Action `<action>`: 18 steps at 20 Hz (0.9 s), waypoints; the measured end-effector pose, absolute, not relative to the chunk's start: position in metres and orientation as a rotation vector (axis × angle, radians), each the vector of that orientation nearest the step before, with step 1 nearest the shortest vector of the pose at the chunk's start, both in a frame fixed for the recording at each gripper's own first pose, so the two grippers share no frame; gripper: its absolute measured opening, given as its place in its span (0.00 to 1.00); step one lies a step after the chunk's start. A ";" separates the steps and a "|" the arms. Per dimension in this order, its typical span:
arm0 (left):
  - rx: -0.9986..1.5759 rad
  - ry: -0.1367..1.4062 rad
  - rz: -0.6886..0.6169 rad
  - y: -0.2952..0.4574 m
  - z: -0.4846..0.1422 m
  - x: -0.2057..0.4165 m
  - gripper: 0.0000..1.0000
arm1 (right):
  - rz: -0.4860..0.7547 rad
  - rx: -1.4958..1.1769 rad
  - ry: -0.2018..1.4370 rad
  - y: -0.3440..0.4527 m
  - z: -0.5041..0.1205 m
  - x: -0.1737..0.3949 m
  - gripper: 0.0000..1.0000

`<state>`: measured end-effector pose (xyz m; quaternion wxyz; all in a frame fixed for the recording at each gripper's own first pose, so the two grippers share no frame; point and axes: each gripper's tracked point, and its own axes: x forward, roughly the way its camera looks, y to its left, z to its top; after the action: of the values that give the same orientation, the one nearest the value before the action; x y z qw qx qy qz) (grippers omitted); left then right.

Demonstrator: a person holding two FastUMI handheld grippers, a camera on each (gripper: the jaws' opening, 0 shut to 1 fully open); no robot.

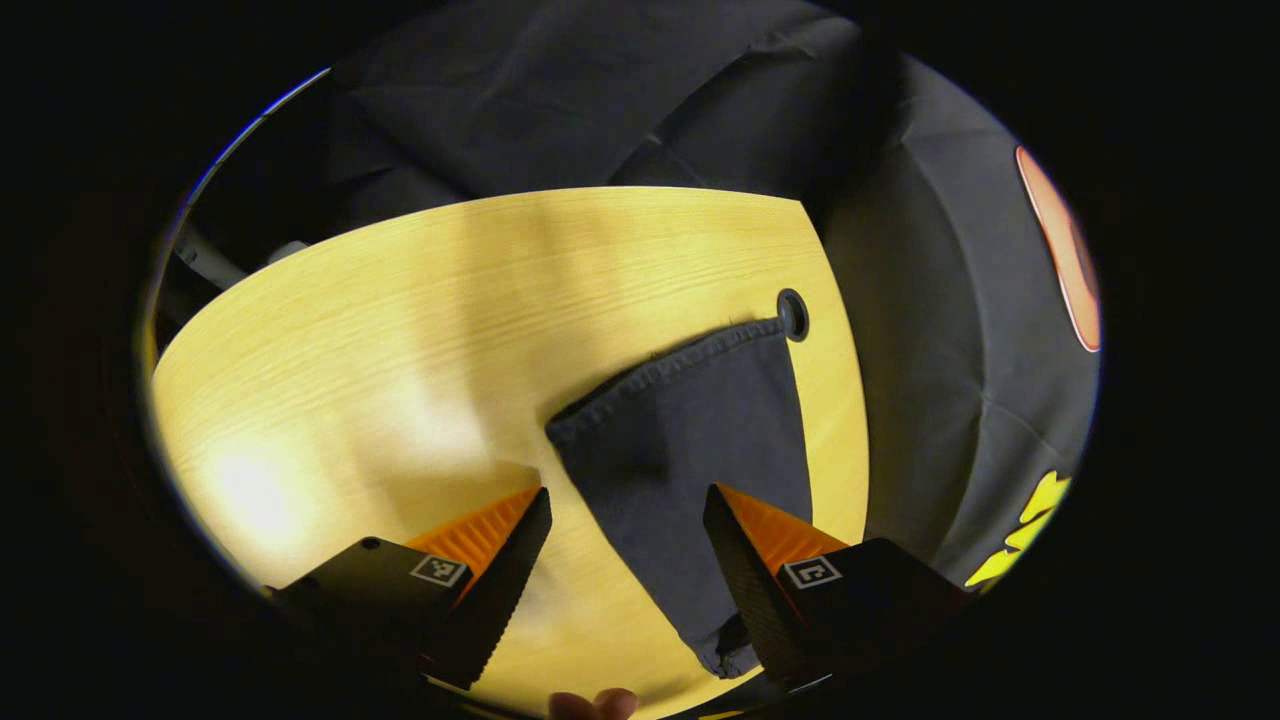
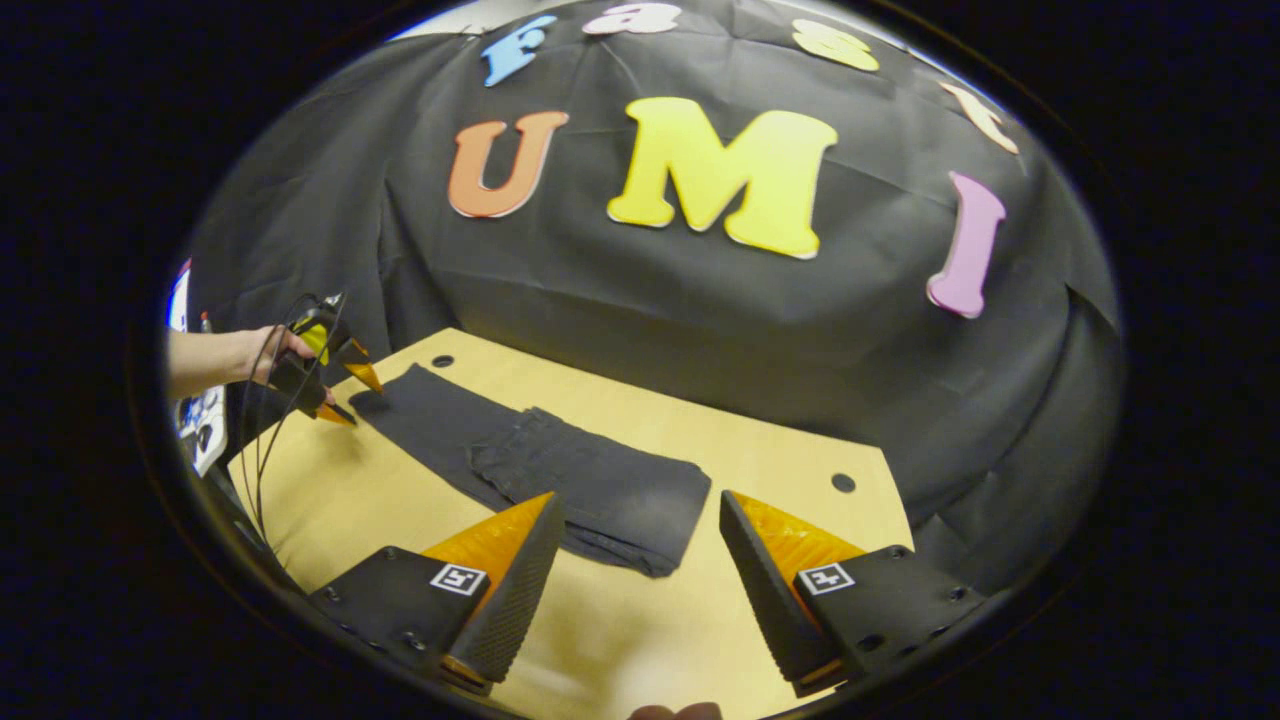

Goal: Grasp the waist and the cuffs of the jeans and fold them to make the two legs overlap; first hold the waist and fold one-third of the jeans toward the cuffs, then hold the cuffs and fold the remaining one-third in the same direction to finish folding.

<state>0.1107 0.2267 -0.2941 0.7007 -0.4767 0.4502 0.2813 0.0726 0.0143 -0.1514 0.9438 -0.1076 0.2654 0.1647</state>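
Dark jeans (image 2: 560, 475) lie flat on the wooden table (image 2: 780, 445), legs overlapped. Their waist end is folded over onto the legs, making a thicker layer near my right gripper. The cuff end (image 1: 690, 420) points toward the table's far edge in the left gripper view. My left gripper (image 1: 628, 500) is open just above the cuffs, its fingers either side of the leg with nothing between them. Farther off in the right gripper view, a hand holds the left gripper (image 2: 356, 398) at the cuff end. My right gripper (image 2: 635, 560) is open above the folded edge.
The table (image 1: 350, 350) has a round cable hole (image 1: 792, 313) beside the cuffs and another hole (image 2: 843, 482) at the far right corner. Black cloth walls close the back and sides. Cables (image 2: 262, 440) hang from the left gripper over the table's left edge.
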 end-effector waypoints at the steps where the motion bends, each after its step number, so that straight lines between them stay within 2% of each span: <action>1: -1.044 1.024 0.643 0.231 -0.297 0.108 0.98 | 0.307 -0.207 0.554 0.004 -0.154 0.073 0.96; 4: -1.126 1.023 0.652 0.234 -0.295 0.125 0.98 | 0.240 -0.160 0.592 -0.022 -0.163 0.072 0.97; 9: -1.205 1.138 0.737 0.238 -0.299 0.139 0.97 | 0.221 -0.142 0.633 -0.028 -0.175 0.077 0.97; 14: -1.057 1.312 0.861 0.241 -0.309 0.125 0.94 | 0.209 -0.091 0.685 -0.031 -0.193 0.069 0.97; 17: -1.046 1.278 0.942 0.242 -0.310 0.126 0.58 | 0.183 -0.062 0.708 -0.033 -0.201 0.065 0.97; 18: -1.088 1.243 0.937 0.240 -0.312 0.130 0.55 | 0.176 -0.055 0.705 -0.034 -0.201 0.064 0.97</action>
<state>0.1298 0.2396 -0.3121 0.5821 -0.4658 0.5321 0.4013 0.0636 -0.0337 -0.2015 0.9343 -0.0268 0.3449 0.0861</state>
